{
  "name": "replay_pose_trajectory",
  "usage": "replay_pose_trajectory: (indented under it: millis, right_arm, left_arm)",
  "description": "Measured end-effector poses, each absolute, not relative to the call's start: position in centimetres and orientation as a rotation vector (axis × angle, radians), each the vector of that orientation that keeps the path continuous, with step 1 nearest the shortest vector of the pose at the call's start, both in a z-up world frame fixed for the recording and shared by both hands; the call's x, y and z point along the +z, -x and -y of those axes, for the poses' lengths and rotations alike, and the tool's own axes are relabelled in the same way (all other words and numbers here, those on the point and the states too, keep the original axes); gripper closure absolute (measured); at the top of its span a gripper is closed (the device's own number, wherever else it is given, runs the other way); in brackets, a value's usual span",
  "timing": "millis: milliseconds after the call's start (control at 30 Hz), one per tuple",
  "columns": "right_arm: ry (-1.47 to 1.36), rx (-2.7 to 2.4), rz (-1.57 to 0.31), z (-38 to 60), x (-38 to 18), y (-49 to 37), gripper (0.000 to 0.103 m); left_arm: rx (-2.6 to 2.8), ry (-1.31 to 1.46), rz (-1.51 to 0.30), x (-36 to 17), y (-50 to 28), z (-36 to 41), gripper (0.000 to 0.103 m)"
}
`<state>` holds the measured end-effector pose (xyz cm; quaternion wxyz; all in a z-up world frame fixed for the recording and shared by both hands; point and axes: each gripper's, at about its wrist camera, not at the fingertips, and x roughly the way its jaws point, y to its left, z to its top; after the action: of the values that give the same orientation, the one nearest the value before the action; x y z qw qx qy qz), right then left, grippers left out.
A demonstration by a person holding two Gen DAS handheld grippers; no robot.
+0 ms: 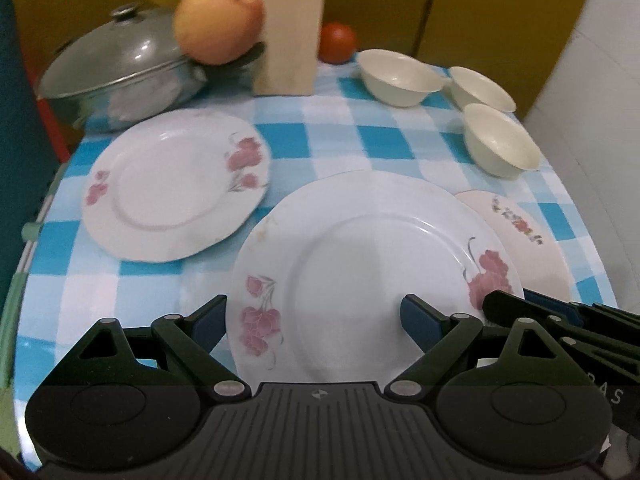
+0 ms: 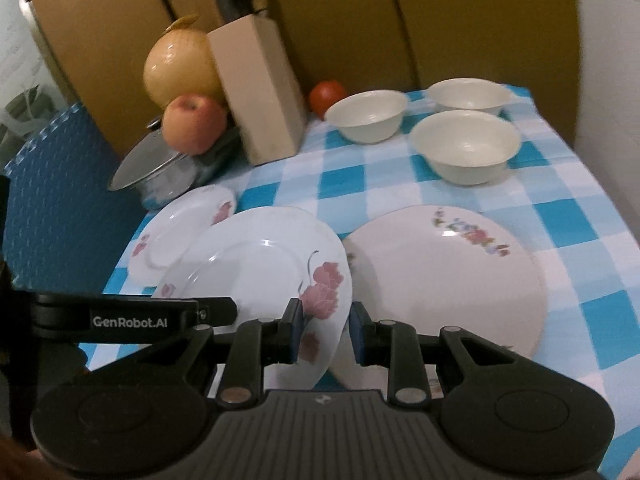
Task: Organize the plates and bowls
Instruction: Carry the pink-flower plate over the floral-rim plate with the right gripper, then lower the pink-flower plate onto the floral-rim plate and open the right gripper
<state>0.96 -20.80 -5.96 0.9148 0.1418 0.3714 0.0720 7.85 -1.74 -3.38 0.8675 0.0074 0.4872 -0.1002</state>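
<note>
White plates (image 1: 376, 264) bear pink flowers; cloth (image 1: 340, 144) checks blue-white.

Ahead of the jaws, brown cabinet doors (image 2: 340, 20) with vertical seams back the surface, which wears a blue-and-white checked cloth (image 1: 340, 136). A pale wall (image 1: 600, 40) rises to their right. A blue textured panel (image 2: 52, 200) stands left. Lighting is dim and warm.

Table's (image 2: 580, 240) far-left corner is crowded: lidded pot (image 2: 160, 168), apple (image 2: 194, 124), knife block (image 2: 260, 92). Three bowls (image 2: 466, 146) occupy the far-right corner. Bare checked cloth (image 1: 332, 140) between block and bowls leaves a passage to the far edge.
</note>
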Motion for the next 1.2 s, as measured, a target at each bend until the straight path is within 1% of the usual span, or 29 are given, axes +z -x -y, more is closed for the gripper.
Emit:
replay_pose_trajectory:
  millis: [633,1200]
  right_arm:
    - [-0.339,0.029,-0.743,25.2,-5.5,0.3,0.078]
    - [-0.367,-0.072,-0.756,28.0,-6.1,0.4,0.078]
  left_arm:
    - [-0.286,-0.086,-0.967,-3.0,-8.2,7.9,0.009]
    - [-0.334,-0.123,-0.972,-3.8,-8.8,12.0,0.008]
